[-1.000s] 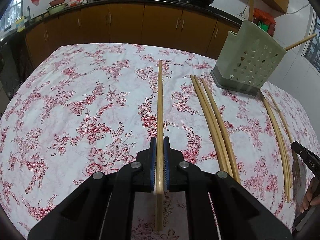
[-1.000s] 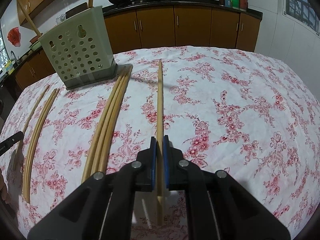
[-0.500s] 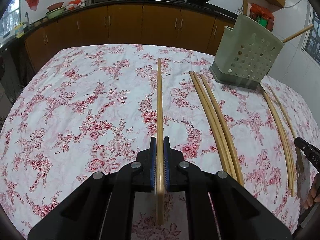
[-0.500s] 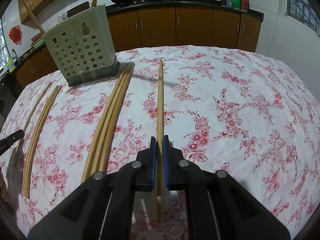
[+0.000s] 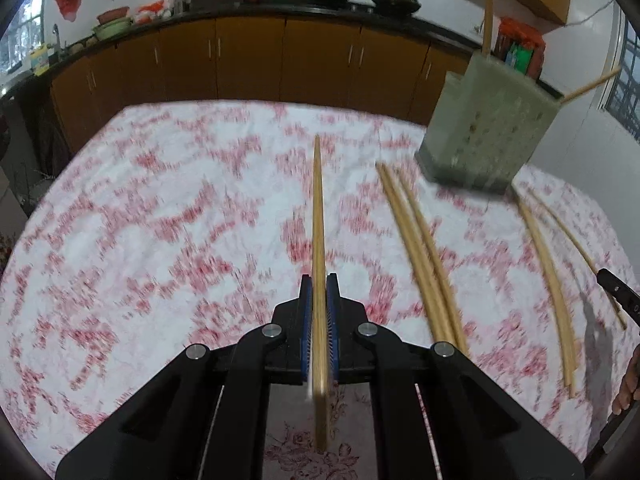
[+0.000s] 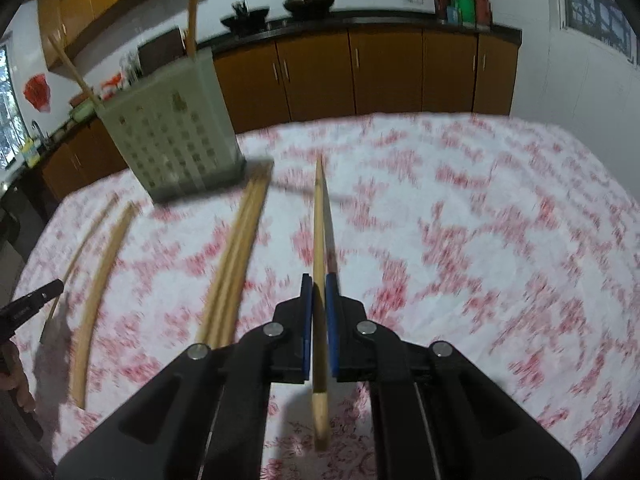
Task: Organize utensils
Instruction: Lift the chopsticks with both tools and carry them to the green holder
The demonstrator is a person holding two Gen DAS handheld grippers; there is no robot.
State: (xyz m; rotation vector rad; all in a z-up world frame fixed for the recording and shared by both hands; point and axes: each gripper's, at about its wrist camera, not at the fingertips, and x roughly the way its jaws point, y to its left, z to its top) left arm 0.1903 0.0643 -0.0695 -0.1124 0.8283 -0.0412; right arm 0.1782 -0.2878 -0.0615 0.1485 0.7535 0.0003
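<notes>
My left gripper (image 5: 319,280) is shut on a long wooden chopstick (image 5: 317,208), held above the floral tablecloth and pointing forward. My right gripper (image 6: 319,280) is shut on another wooden chopstick (image 6: 319,220) in the same way. A pale green perforated utensil holder (image 5: 486,136) stands at the far right in the left wrist view and at the far left in the right wrist view (image 6: 172,136), with two chopsticks sticking out of it. Loose chopsticks (image 5: 420,252) lie on the cloth between the grippers and the holder, also seen in the right wrist view (image 6: 236,256).
More chopsticks (image 5: 552,292) lie beyond the holder near the table edge, in the right wrist view (image 6: 100,288) at the left. Brown kitchen cabinets (image 5: 248,60) with woks on the counter run behind the table. Each view shows the tip of the other gripper at its edge (image 5: 616,292).
Both grippers have lifted and moved forward with their chopsticks; the views are now motion-blurred and the holder looks closer and higher in both.
</notes>
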